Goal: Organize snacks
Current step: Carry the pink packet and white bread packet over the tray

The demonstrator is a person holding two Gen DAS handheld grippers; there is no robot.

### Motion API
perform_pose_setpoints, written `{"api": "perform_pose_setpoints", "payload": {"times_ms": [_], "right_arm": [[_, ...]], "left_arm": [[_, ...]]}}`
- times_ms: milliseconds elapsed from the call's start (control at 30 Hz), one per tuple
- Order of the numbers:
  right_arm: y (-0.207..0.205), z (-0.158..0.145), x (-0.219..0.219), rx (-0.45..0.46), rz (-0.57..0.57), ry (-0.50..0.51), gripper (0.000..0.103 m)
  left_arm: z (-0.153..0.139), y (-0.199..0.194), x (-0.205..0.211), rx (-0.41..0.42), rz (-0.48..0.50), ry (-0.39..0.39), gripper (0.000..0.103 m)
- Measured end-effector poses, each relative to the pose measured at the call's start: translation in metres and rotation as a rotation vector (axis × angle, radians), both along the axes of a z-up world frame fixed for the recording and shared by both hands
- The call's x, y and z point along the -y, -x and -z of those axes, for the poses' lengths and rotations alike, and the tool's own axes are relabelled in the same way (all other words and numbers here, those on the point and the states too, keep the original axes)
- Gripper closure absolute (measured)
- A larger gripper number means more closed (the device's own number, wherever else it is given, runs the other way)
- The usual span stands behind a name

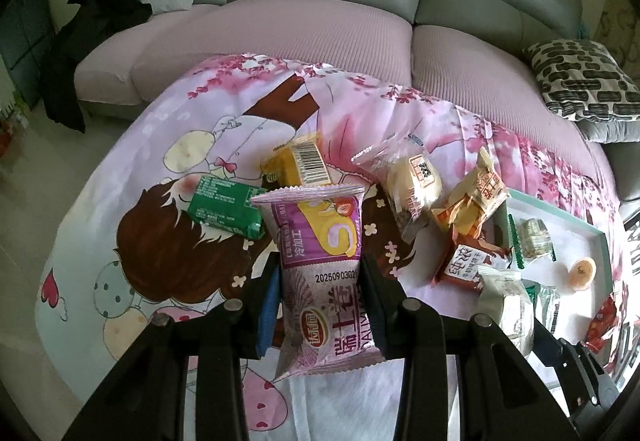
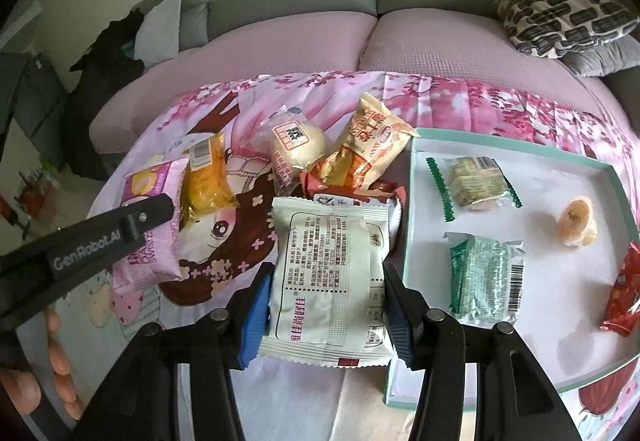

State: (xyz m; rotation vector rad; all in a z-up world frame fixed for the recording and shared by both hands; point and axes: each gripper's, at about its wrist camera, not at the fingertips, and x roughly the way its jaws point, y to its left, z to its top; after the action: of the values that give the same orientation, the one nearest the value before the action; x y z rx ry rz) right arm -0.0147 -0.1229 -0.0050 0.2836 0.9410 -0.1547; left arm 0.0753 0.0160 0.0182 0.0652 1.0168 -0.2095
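A pick-up step is judged under way: a purple-pink swiss-roll packet [image 1: 320, 273] is pinched by the left gripper [image 1: 320, 305] and a white foil biscuit packet [image 2: 328, 281] by the right gripper [image 2: 326, 305] beside the left edge of the mint-rimmed white tray [image 2: 404, 249], into which both presumably must next be carried and released.

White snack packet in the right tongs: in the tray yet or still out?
Out. The white snack packet is clamped in the right tongs above the cloth, left of the tray wall.

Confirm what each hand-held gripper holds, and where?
Left hand-held gripper: purple swiss roll packet, gripped mid-body at its sides. Right hand-held gripper: white snack packet, lower half, at its sides.
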Motion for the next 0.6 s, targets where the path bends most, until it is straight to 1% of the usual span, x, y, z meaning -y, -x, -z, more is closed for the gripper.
{"api": "perform_pose_setpoints", "payload": {"times_ms": [133,267,400,500,600], "right_arm": [[0.002,-0.001,0.006,0.002,0.015,-0.019,0.048],[0.009,-0.009,0.025,0.037,0.055,-0.047,0.048],[0.021,-0.014,0.058,0.049,0.157,-0.061,0.048],[0.031,-0.015,0.085,0.047,0.233,-0.078,0.048],[0.044,-0.016,0.111,0.051,0.307,-0.081,0.048]], "left_arm": [[-0.004,0.003,0.005,0.016,0.013,-0.010,0.063],[-0.012,0.009,0.015,0.047,0.034,-0.005,0.063],[-0.022,0.017,0.028,0.075,0.058,0.022,0.063],[-0.027,0.025,0.045,0.089,0.098,0.037,0.063],[-0.030,0.034,0.066,0.098,0.158,0.048,0.063]]}}
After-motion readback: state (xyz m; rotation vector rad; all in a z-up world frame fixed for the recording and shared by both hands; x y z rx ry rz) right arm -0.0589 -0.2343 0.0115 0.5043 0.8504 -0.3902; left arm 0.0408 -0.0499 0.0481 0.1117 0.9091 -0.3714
